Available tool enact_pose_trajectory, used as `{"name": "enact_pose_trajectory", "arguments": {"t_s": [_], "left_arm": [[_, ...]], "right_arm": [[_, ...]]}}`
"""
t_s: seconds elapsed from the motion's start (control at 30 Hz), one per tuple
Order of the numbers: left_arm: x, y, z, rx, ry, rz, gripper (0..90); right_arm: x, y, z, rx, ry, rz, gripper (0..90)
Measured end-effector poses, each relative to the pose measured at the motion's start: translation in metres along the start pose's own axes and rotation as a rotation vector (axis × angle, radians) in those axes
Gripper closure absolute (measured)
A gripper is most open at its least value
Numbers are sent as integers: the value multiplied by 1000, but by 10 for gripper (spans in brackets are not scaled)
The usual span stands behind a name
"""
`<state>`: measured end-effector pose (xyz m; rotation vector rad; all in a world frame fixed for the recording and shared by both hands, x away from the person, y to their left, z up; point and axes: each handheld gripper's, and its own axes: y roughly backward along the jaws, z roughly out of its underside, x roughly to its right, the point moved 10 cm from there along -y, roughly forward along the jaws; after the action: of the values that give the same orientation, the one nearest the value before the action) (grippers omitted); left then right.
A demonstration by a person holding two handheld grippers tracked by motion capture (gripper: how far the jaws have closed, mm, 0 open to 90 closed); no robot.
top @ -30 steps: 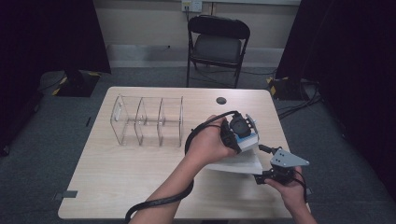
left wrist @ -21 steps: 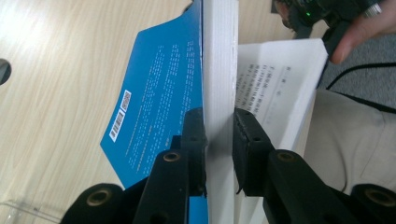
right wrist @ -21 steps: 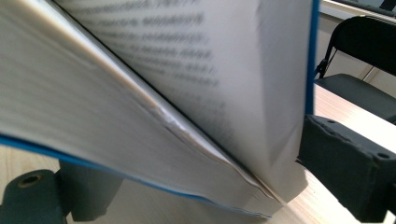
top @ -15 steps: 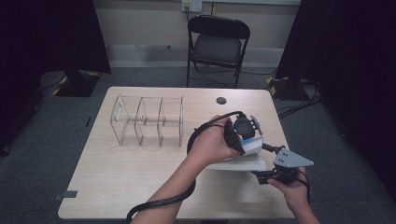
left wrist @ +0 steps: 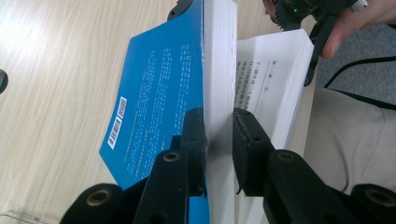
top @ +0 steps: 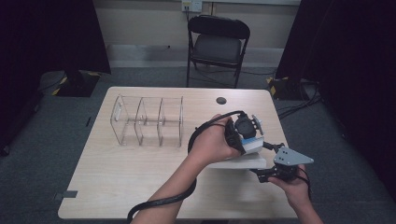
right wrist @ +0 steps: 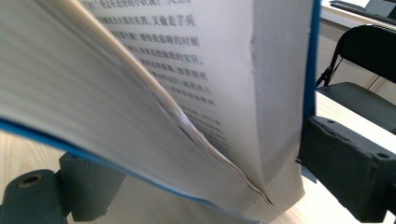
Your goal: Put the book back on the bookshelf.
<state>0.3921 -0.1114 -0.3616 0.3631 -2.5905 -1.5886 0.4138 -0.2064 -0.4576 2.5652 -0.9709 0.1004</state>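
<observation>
Fingers of the left gripper [left wrist: 219, 140] pinch the book's [left wrist: 159, 102] raised half near the tabletop's right edge; the right gripper's [right wrist: 187, 186] jaws straddle the spine, grip unclear. I'd close the raised half slowly, keeping pages aligned.

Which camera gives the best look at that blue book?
The left gripper view: the book shows its blue cover, barcode and page block. The right gripper view shows open printed pages close up; the high view shows a pale slab behind the left hand.
</observation>
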Motion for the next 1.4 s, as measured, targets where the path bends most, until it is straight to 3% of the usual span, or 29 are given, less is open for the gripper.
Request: {"name": "enact_pose_trajectory", "arguments": {"t_s": [0.4,0.5,0.67,1.07,1.1,1.13,1.17,1.2,1.23,1.27,1.3,1.33,1.37,1.4], "left_arm": [[-6,12,-4,18,4,4,761],[-5,10,-5,28,24,13,761],[-5,8,-8,22,10,17,760],[-1,7,-13,22,-31,49,757],[0,8,-15,38,-30,62,757],[6,14,-23,124,-27,134,803],[14,26,-36,244,9,229,894],[15,35,-44,300,14,230,900],[10,37,-44,255,-13,126,900],[8,37,-43,207,-36,78,900],[10,37,-44,205,-33,92,900],[12,34,-42,204,-22,101,885],[10,28,-36,170,-25,79,850],[6,21,-28,144,-14,52,790]], "right_arm": [[0,1,-14,25,20,-2,97],[0,1,-11,25,-15,-11,96],[2,3,-8,18,-27,-3,94],[6,4,-10,1,16,6,92],[7,4,-10,-2,18,8,92],[7,4,-10,-2,23,7,92],[7,3,-9,-13,31,7,91],[6,2,-7,-33,49,1,92],[5,1,-2,-59,74,1,95],[4,-2,4,-80,89,-9,101],[0,-5,9,-97,103,-31,114],[-2,-8,17,-128,148,-32,160],[-6,-10,25,-145,202,-35,208],[-9,-12,35,-168,195,-56,272]]}}
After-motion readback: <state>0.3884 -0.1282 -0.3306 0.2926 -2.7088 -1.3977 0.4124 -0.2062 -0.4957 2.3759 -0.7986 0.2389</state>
